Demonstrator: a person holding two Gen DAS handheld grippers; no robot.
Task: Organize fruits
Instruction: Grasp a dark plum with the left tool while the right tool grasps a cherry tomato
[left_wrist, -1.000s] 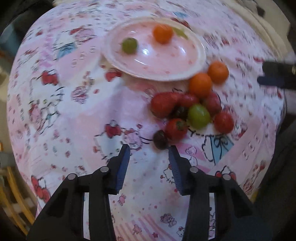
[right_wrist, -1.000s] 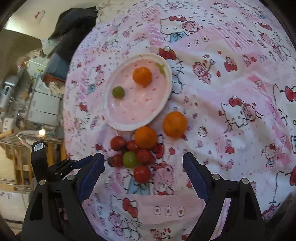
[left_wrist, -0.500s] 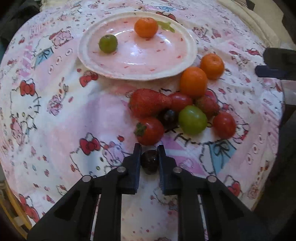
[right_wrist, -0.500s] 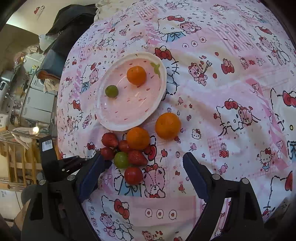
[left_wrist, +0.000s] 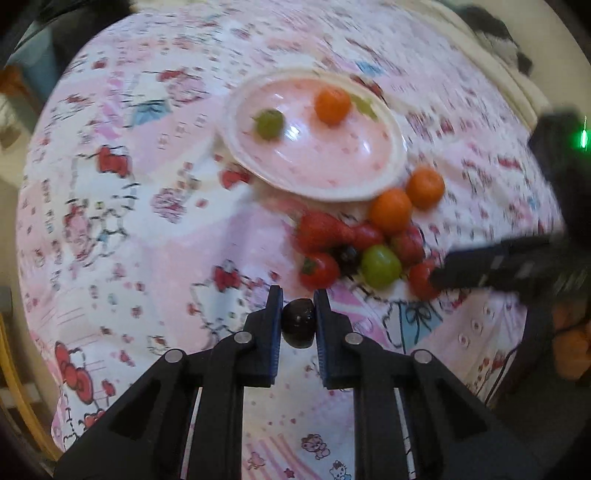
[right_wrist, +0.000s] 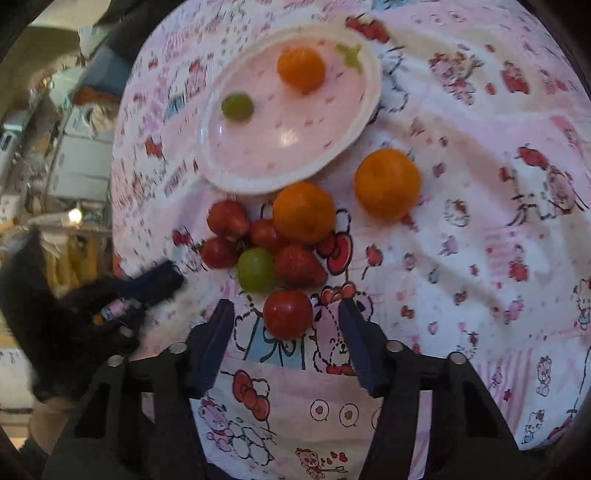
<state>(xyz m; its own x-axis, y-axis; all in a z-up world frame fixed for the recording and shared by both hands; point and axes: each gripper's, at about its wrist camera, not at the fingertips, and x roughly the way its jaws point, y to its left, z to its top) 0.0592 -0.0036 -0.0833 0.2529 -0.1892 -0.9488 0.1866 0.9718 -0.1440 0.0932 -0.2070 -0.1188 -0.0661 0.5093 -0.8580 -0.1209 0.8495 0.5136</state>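
My left gripper (left_wrist: 298, 299) is shut on a small dark grape (left_wrist: 299, 323), lifted a little above the cloth. Ahead lies a pink plate (left_wrist: 391, 147) with a green grape (left_wrist: 269, 123) and an orange tangerine (left_wrist: 332, 105) on it. Below the plate sits a pile of red, green and orange fruit (left_wrist: 354, 240). In the right wrist view my right gripper (right_wrist: 286, 314) has a red tomato (right_wrist: 287, 314) between its fingers; the jaws are closing, with gaps still showing on both sides. The left gripper (right_wrist: 155, 282) shows at the left of that view.
Two tangerines (right_wrist: 303, 212) (right_wrist: 387, 182) lie just below the plate (right_wrist: 221, 177). A pink cartoon-print cloth (right_wrist: 480, 240) covers the round table. Room clutter and a wooden chair (right_wrist: 74, 251) stand beyond the table's left edge.
The left gripper closed on the dark grape and lifted it. The right gripper came down over the red tomato and its fingers narrowed around it.
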